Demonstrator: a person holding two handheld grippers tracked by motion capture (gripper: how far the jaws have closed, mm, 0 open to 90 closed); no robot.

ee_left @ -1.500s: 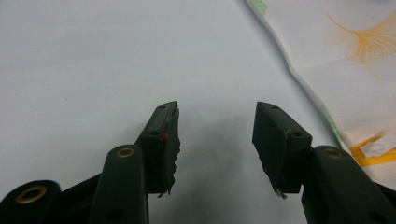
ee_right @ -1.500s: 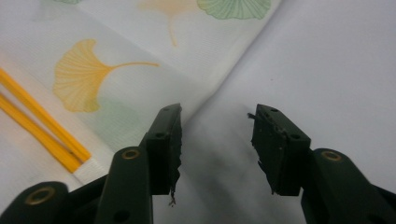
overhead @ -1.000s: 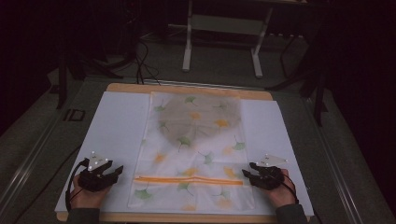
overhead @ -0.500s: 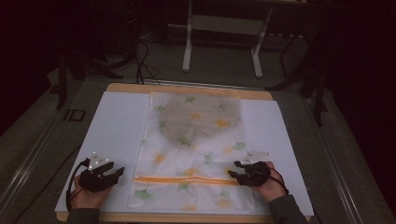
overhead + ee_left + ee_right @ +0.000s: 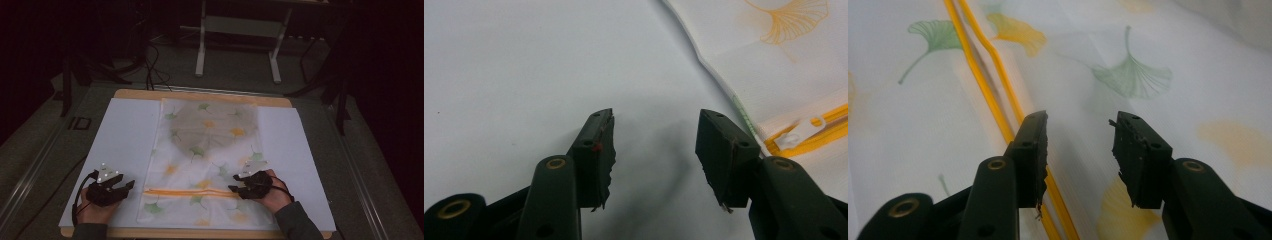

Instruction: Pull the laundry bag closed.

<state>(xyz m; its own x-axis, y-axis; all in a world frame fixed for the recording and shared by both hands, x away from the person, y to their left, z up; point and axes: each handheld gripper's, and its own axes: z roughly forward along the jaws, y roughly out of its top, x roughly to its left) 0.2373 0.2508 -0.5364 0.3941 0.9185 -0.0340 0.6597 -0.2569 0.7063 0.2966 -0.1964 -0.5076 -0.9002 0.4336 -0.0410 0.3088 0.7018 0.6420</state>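
Jaws of the left gripper (image 5: 131, 184) gape over the bare white table (image 5: 120, 135), just beside the zipper pull (image 5: 798, 135) — handy for sliding it. Mid-table lies the white mesh laundry bag with ginkgo leaves (image 5: 210, 145); the right gripper (image 5: 233, 189) hovers parted over its orange zipper (image 5: 993, 95) — probably to pin it.

In the high view a grey shape (image 5: 215, 132) shows through the bag (image 5: 210, 165), too blurred to tell what it is. The right gripper (image 5: 239, 189) covers the zip's (image 5: 190, 192) end there. In the left gripper view the puller (image 5: 799, 133) is small and the bag runs off the picture's edge.
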